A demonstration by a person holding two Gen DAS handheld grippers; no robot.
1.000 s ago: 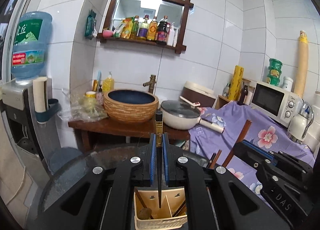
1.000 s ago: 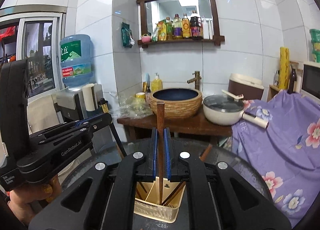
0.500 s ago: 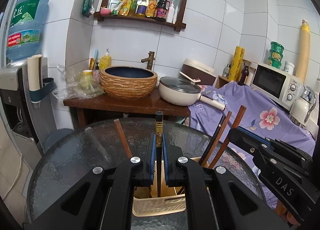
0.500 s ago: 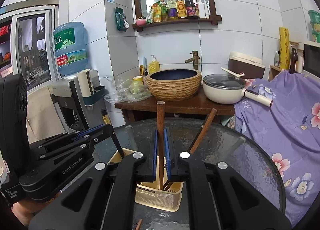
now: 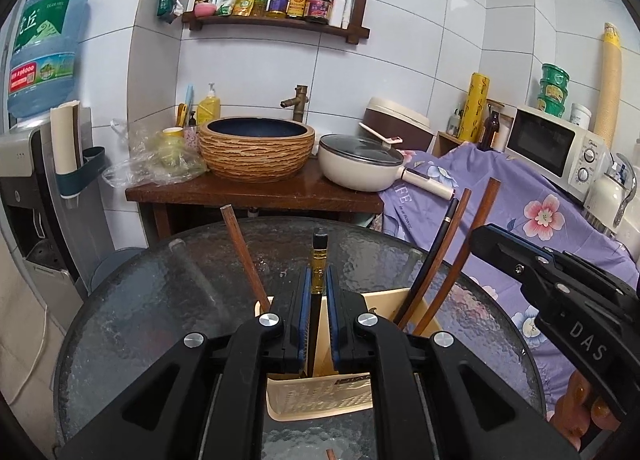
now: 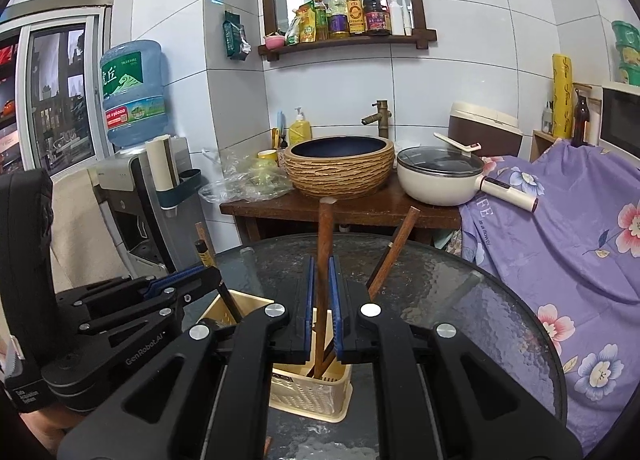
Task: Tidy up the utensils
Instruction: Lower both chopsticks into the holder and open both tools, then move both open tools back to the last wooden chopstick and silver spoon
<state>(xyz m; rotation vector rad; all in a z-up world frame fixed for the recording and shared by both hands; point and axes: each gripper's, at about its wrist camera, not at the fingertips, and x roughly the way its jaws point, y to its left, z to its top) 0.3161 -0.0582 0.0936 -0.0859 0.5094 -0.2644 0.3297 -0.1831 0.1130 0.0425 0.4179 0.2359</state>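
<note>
Cream utensil caddy (image 5: 320, 400) sat low centre of frame on the glass table (image 5: 140, 320). Left gripper (image 5: 318, 324) had jaws closed on a black chopstick (image 5: 319, 260), held upright, tip inside a compartment, presumably for a straight drop. Right gripper (image 6: 322, 324) likewise pinched a brown chopstick (image 6: 324, 228) vertically over the caddy. Other sticks leaned inside.
</note>
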